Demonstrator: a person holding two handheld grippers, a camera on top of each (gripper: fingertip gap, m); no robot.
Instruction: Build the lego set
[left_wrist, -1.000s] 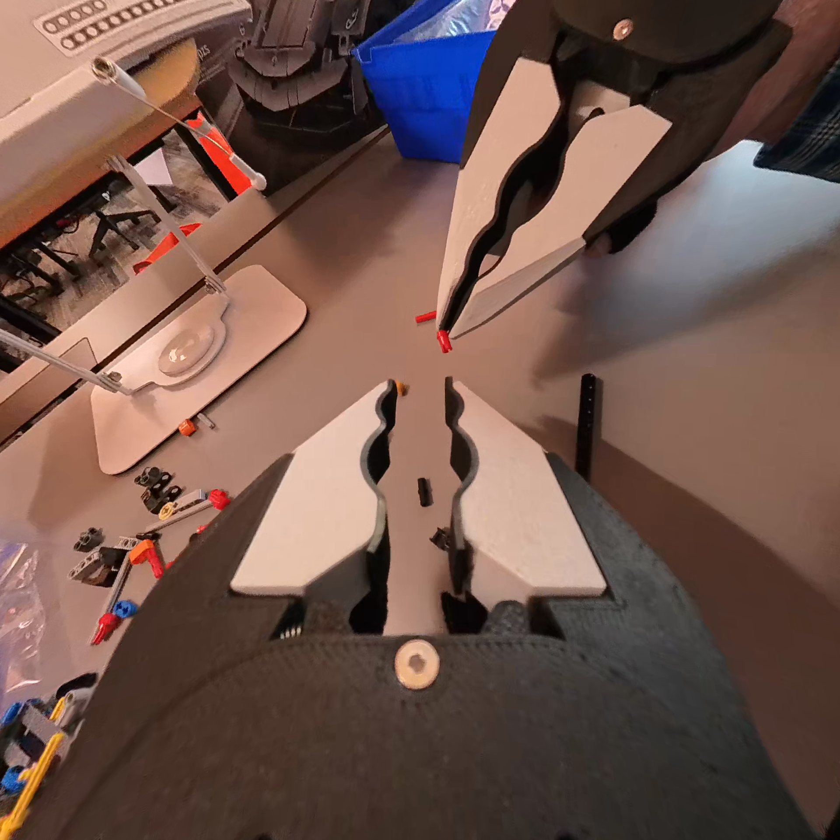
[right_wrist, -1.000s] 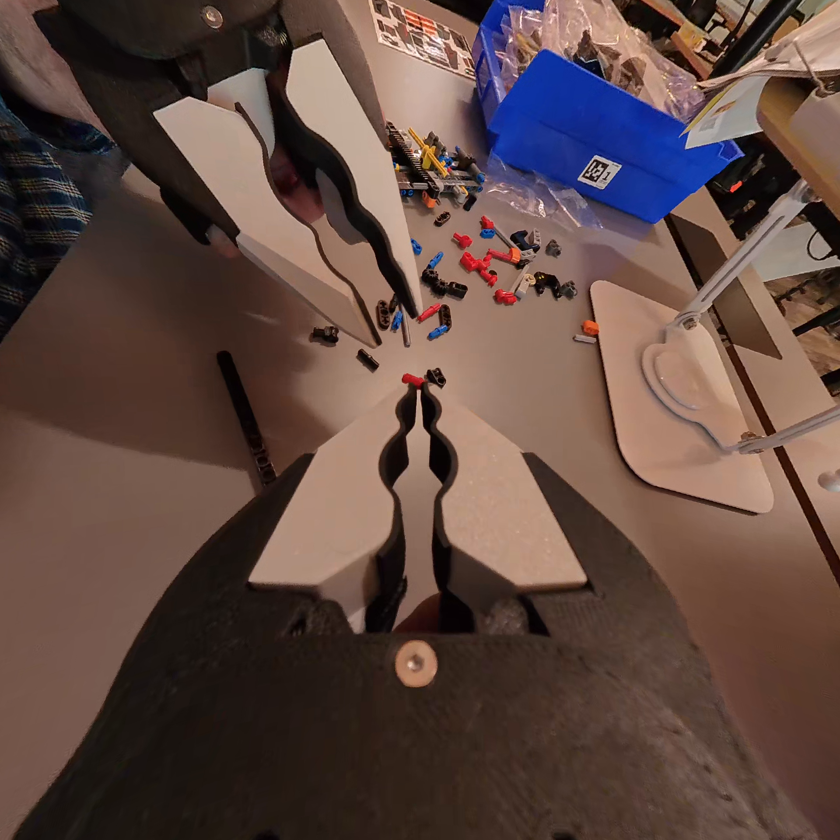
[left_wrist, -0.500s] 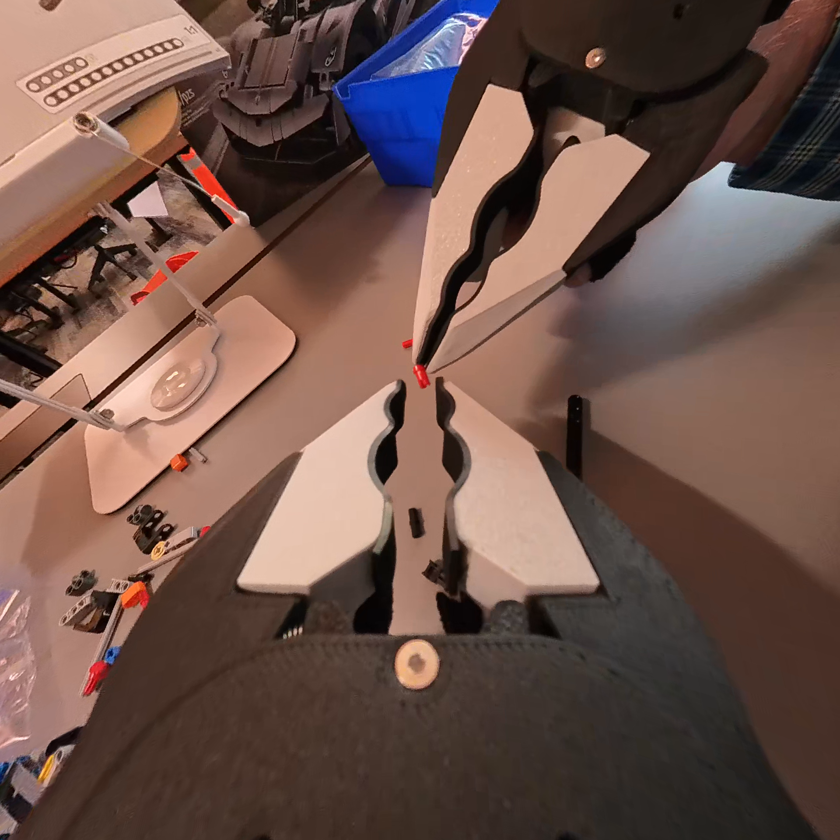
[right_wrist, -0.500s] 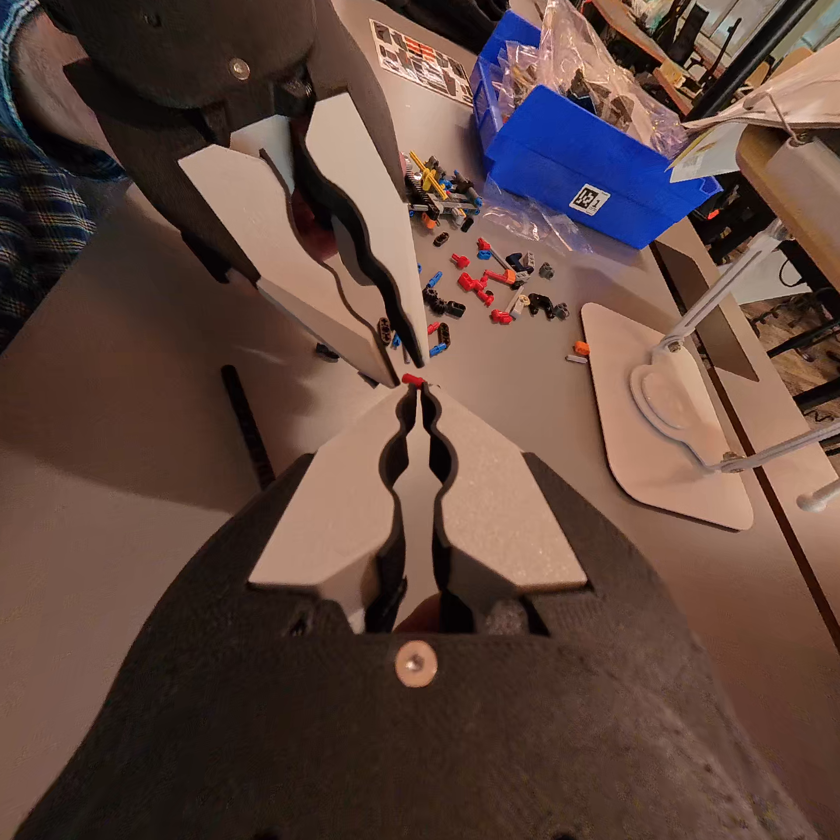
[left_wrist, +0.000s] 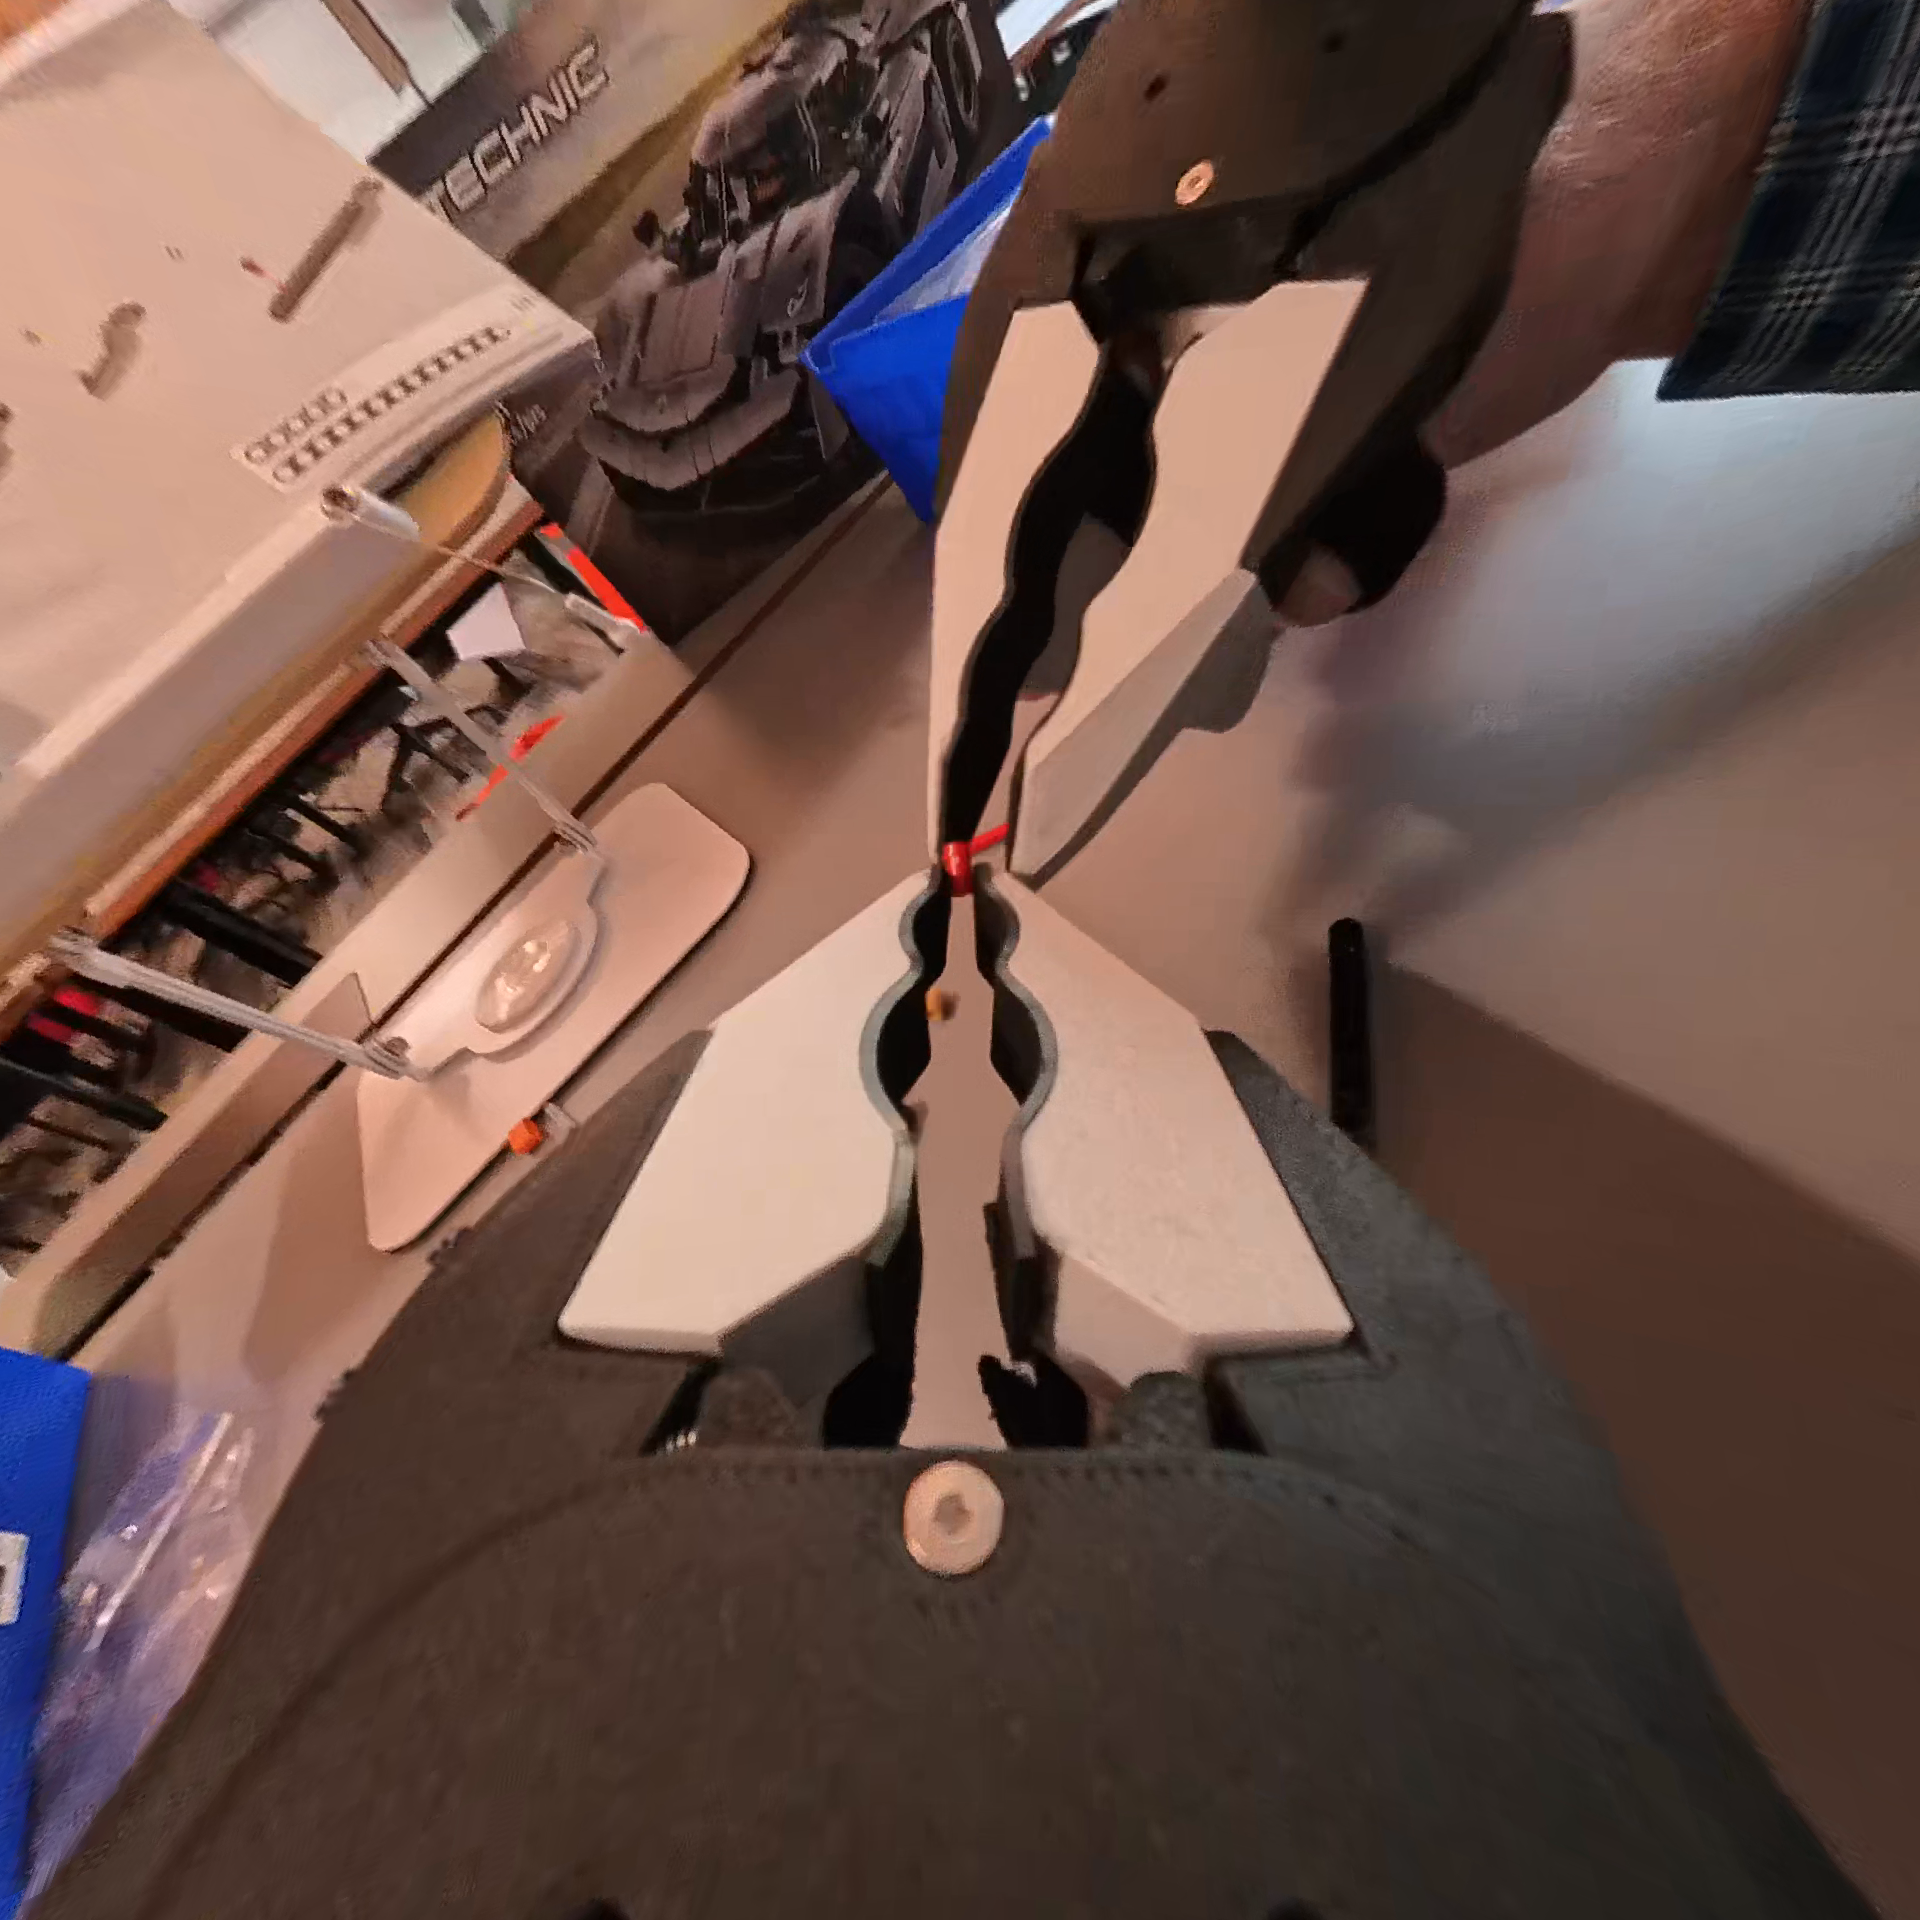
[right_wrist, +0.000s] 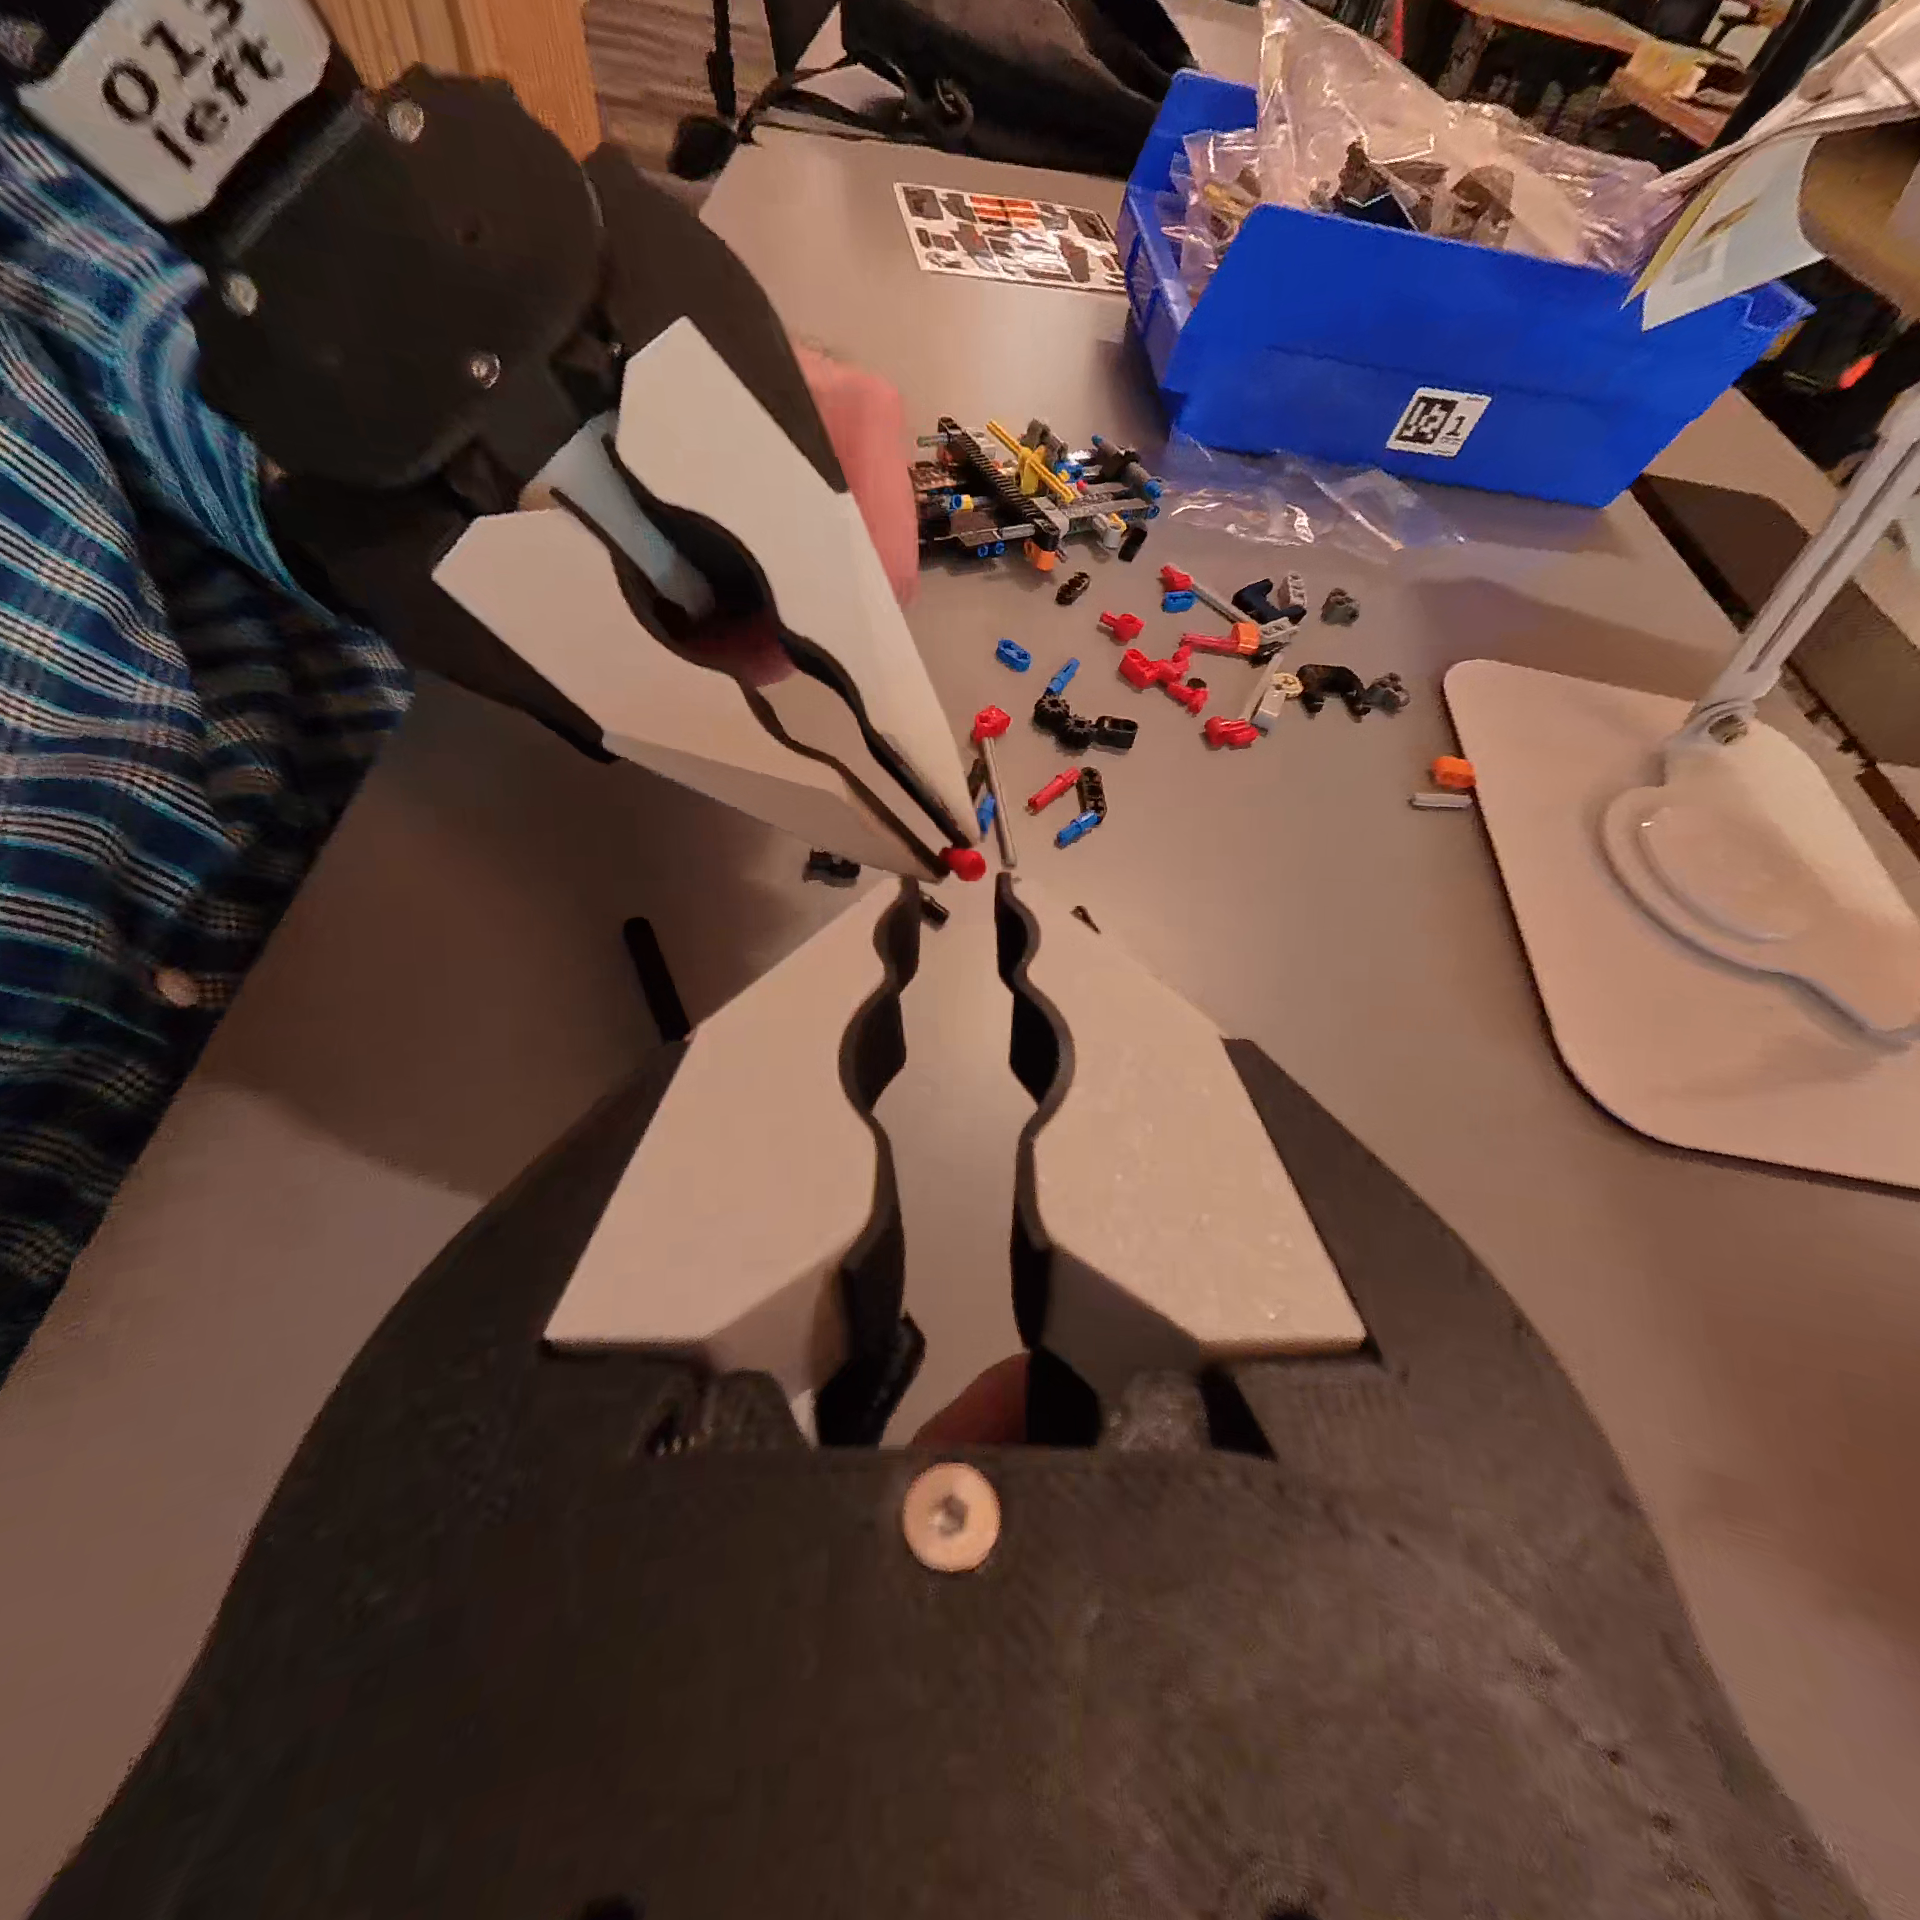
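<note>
A small red pin (left_wrist: 956, 864) sits between the tips of my left gripper (left_wrist: 956, 889), which is shut on it above the grey table. In the right wrist view the left gripper (right_wrist: 951, 854) comes in from the upper left with the red pin (right_wrist: 963, 862) at its tip. My right gripper (right_wrist: 958, 896) faces it tip to tip, with its jaws apart and empty. It also shows in the left wrist view (left_wrist: 982, 847), slightly open. A partly built model (right_wrist: 1029, 488) lies farther back on the table.
Loose red, blue and black pieces (right_wrist: 1174, 665) are scattered behind the grippers. A long black beam (right_wrist: 655, 977) lies at the left. A blue bin (right_wrist: 1455, 353) with bags, a sticker sheet (right_wrist: 1013, 234) and a white stand base (right_wrist: 1714, 987) are around the table. Less than 4 cm separates the two grippers' tips. The partly built model (right_wrist: 1029, 488) is about 30 centimeters from both grippers' fingertips.
The two grippers came together tip to tip. The right gripper, which held the red pin, has opened, and the left gripper has shut on the pin.
</note>
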